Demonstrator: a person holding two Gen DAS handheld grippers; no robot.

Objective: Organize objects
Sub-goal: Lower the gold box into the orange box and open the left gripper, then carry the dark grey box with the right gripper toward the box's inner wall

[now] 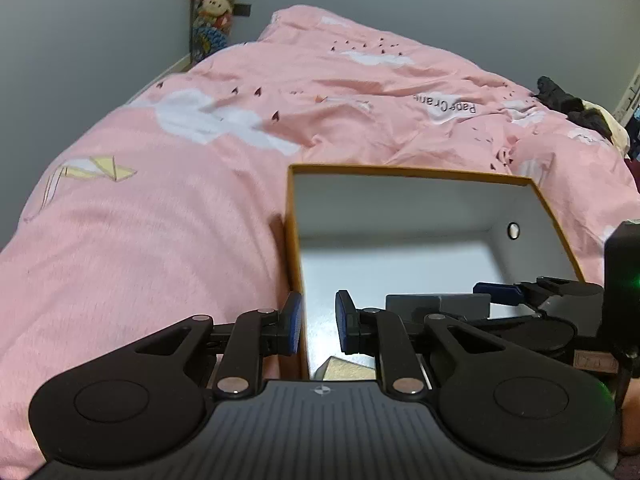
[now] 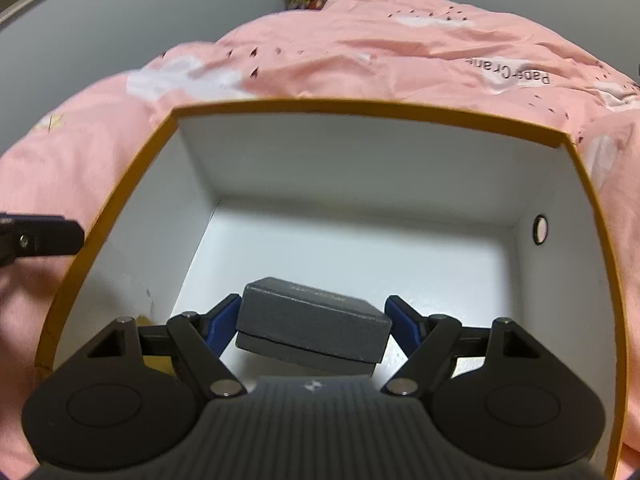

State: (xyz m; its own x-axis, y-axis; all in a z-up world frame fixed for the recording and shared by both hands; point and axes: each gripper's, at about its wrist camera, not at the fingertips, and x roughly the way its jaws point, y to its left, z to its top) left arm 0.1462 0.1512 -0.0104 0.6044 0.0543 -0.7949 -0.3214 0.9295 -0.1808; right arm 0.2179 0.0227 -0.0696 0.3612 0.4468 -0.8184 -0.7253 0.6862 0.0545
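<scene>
The left gripper is made of black plastic, and its two fingers have blue pads. Black bars join the fingers to two big round black discs, held with shiny silver pins. Between the discs sits a dark grey plate with thin lines and a small white mark. The right gripper looks the same: blue pads, black bars, silver pins, round discs and a lined grey plate. Beside it in the left view glows a small green light.
</scene>
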